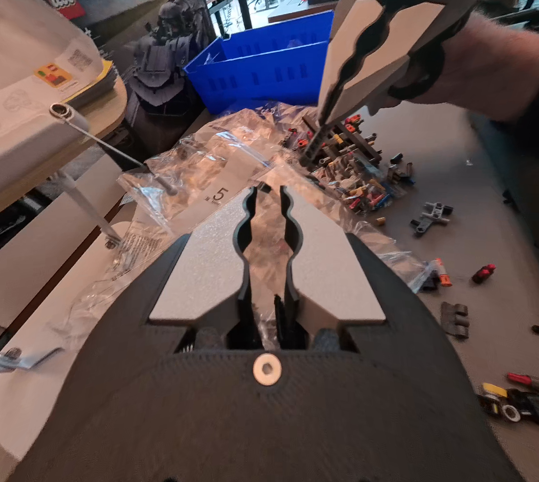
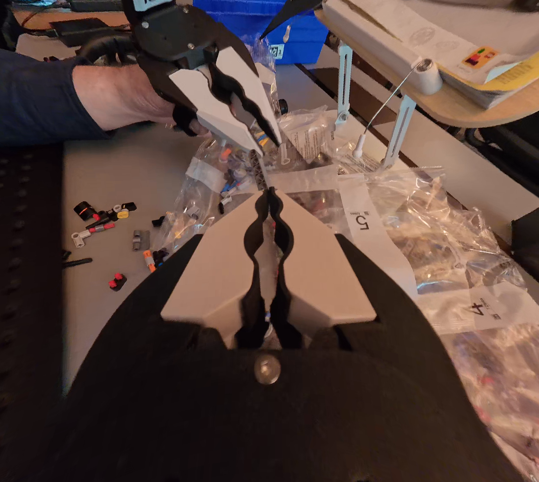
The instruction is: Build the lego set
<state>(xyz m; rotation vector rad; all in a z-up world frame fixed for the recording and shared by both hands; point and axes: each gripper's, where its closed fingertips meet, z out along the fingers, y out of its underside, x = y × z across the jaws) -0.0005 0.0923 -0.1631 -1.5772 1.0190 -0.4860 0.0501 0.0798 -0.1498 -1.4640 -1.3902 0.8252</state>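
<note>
My right gripper (image 2: 269, 191) is shut on the near end of a long grey beam with holes (image 2: 258, 170). The beam points forward over the clear bags. In the left wrist view the same gripper (image 1: 322, 121) comes in from the upper right and holds the beam (image 1: 313, 144) pointing down. My left gripper (image 1: 268, 190) is open above a numbered bag. A small black piece (image 1: 264, 186) shows by its left fingertip, and the other pad stands clear of it. In the right wrist view the left gripper (image 2: 269, 147) is open just past the beam's far end.
Clear plastic bags of parts (image 1: 204, 153) (image 2: 423, 220) cover the table's middle. A partly built dark frame (image 1: 350, 144) and loose pieces (image 1: 431, 214) (image 2: 99, 217) lie around. A blue bin (image 1: 262, 71), the set box (image 1: 116, 1) and a booklet stand (image 2: 437, 39) stand behind.
</note>
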